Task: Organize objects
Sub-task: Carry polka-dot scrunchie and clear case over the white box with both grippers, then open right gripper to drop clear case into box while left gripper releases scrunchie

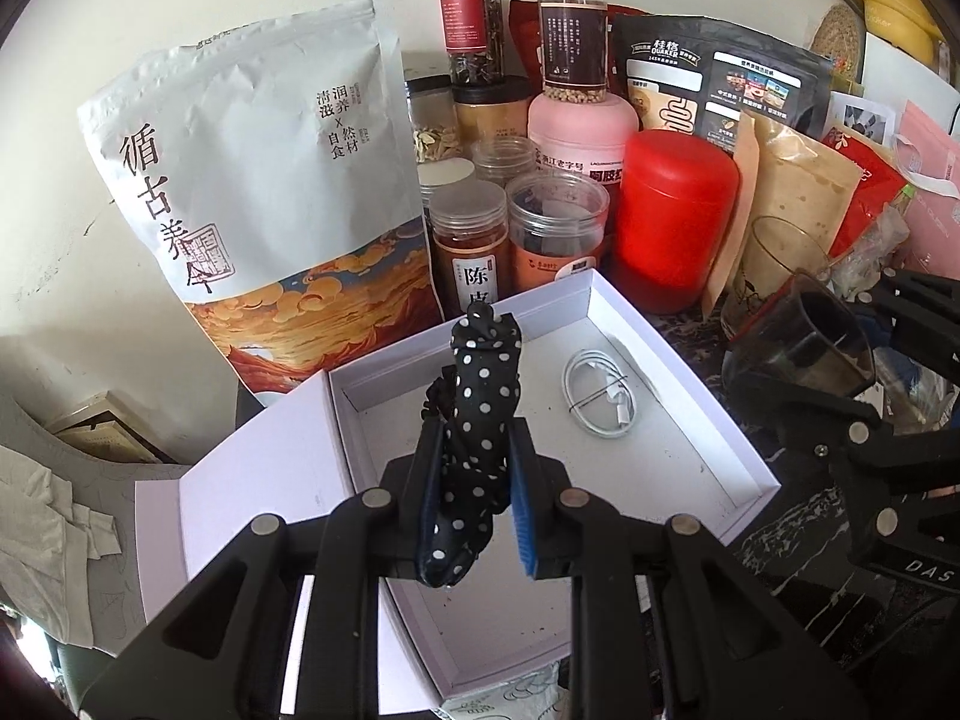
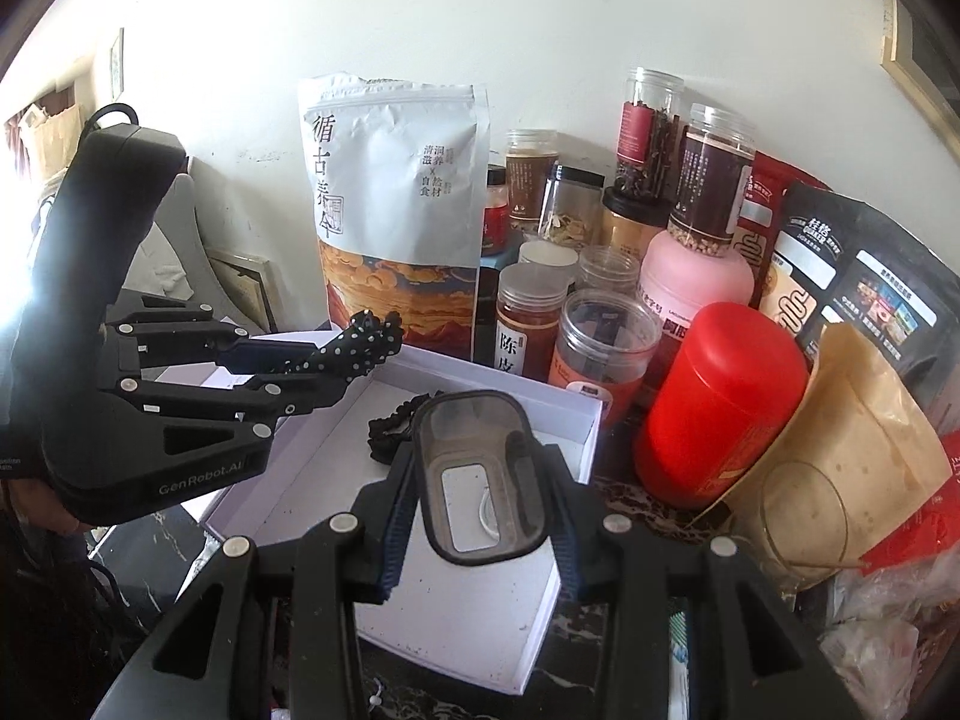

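While both grippers hang over the open white box (image 1: 690, 360), each one carries something. The left gripper (image 1: 477, 474) has its jaws pressed together on a black polka-dot fabric piece (image 1: 480, 420); the cloth runs lengthwise between the blue pads and pokes out past the fingertips, above the box's interior. From the right wrist camera the same cloth (image 2: 354, 345) sticks out of the left gripper's tip (image 2: 327, 369), over the box's far left corner.

The right gripper (image 2: 480, 474) pinches a smoky translucent container (image 2: 480, 468) by its two long sides, its open mouth facing the camera; the jaws are only as far apart as the container is wide. In the left wrist view that container (image 1: 804, 336) sits just beyond the box's right edge, above the dark marbled counter (image 1: 798, 534).

Inside the box lie a coiled white cable (image 1: 600, 396) and a black ruffled scrunchie (image 2: 390, 432). Behind the box stand a large white pouch (image 1: 258, 180), a red canister (image 1: 678, 210) and several jars.
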`<action>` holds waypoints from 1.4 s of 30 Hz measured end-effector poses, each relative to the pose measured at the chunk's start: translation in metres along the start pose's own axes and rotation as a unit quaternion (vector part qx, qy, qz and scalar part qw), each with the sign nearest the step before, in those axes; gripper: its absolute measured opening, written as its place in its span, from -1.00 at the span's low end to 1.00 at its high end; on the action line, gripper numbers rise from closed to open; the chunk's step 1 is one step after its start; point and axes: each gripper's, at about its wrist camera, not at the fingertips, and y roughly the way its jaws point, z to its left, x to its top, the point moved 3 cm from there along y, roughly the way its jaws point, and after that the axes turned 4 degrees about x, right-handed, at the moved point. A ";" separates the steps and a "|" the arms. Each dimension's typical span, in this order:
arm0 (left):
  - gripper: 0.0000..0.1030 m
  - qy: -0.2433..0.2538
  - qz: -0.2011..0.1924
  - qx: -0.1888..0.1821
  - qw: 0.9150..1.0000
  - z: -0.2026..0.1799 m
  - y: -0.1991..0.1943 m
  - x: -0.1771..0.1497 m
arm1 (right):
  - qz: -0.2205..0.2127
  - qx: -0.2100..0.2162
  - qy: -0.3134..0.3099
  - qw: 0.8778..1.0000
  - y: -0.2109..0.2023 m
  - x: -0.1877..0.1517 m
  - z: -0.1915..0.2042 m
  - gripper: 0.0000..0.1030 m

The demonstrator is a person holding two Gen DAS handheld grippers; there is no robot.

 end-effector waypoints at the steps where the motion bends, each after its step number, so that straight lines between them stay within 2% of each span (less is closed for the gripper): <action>1: -0.62 -0.004 -0.003 0.001 1.000 0.002 0.003 0.003 | 0.000 0.000 0.001 1.000 0.004 0.003 -0.002 -0.23; 6: -0.62 -0.008 -0.003 -0.003 1.000 0.007 0.023 0.014 | 0.002 -0.001 0.006 1.000 0.022 0.015 -0.015 -0.23; 12: -0.62 -0.005 0.026 -0.004 1.000 0.008 0.056 0.011 | 0.006 0.017 0.018 1.000 0.050 0.022 -0.025 -0.23; 18: -0.62 0.003 0.044 -0.005 0.999 0.003 0.080 0.005 | 0.039 0.024 0.031 0.998 0.081 0.011 -0.033 -0.22; 23: -0.62 0.007 0.054 -0.011 0.998 -0.001 0.095 0.000 | 0.051 0.027 0.040 0.998 0.095 0.003 -0.039 -0.22; 29: -0.62 -0.006 0.069 -0.014 0.998 0.002 0.111 -0.003 | 0.072 0.034 0.048 0.996 0.117 -0.007 -0.039 -0.22; 33: -0.62 -0.010 0.076 -0.026 0.997 0.002 0.117 -0.005 | 0.081 0.035 0.052 0.995 0.124 -0.012 -0.039 -0.22; 42: -0.62 -0.023 0.102 -0.019 0.994 0.007 0.133 -0.011 | 0.096 0.031 0.054 0.993 0.137 -0.017 -0.036 -0.22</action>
